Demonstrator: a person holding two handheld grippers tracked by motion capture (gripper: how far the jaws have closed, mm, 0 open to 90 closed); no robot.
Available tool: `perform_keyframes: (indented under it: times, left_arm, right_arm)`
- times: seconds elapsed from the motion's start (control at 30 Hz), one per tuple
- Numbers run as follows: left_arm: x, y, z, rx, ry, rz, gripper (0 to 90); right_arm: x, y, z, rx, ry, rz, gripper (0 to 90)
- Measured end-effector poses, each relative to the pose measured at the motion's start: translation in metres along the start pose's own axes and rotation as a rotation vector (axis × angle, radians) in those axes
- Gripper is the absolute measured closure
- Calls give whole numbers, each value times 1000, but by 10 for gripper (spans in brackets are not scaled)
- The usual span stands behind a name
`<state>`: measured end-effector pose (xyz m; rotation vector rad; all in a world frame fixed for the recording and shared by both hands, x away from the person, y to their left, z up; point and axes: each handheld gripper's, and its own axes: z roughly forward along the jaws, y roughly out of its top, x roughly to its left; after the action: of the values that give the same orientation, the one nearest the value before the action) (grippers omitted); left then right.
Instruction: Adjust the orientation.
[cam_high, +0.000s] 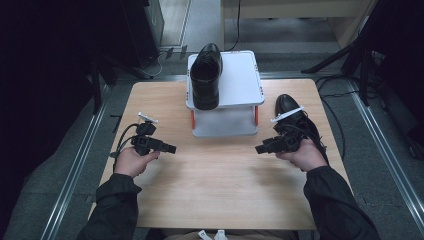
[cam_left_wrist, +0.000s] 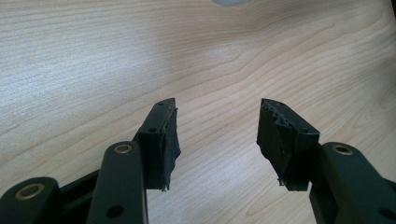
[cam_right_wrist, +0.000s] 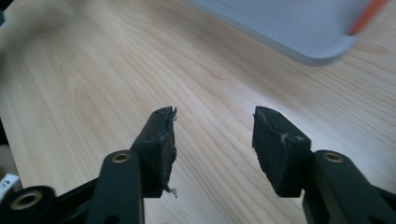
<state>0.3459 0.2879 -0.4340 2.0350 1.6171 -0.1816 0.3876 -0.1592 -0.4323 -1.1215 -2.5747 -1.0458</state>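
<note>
So here's where I'm at: I've got both grippers hovering over the wooden table (cam_high: 215, 190) with nothing in either one. My left gripper (cam_high: 170, 148) sits at the left side, pointing in toward the middle, and in the left gripper view its jaws stand wide apart with just bare wood grain between the pads (cam_left_wrist: 170, 140). My right gripper (cam_high: 260, 148) is over on the right side, pointing back toward the left one, and in the right gripper view the jaws are also spread with only tabletop between them; a corner of the grey shelf shows at the top of that view, a bit blurred. The shoe nearest my right hand (cam_high: 305, 155) is a black dress shoe (cam_high: 290, 112) lying on the table at the right edge, just behind the right gripper, toe pointing away from me; part of it is hidden by the gripper and cable, so I can't tell if the hand brushes it. The small grey two-level shelf (cam_high: 240, 80) stands at the far middle of the table, and a second black shoe (cam_high: 206, 75) sits on the left half of its top level, toe pointing away too. The two grippers are well apart.
</note>
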Motion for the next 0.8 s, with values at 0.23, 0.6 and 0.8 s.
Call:
perform_keyframes:
  times: [0.23, 0.6, 0.8]
  left_arm:
    - [2, 2, 1, -7, -12, -7, 474]
    - [1, 2, 2, 4, -1, 6, 474]
    - [0, 2, 3, 11, 2, 9, 476]
  right_arm:
    - [-14, 14, -24, 27, -54, 137, 541]
    - [-36, 30, -53, 53, -133, 257, 571]
    - [-51, 32, -67, 74, -173, 314, 622]
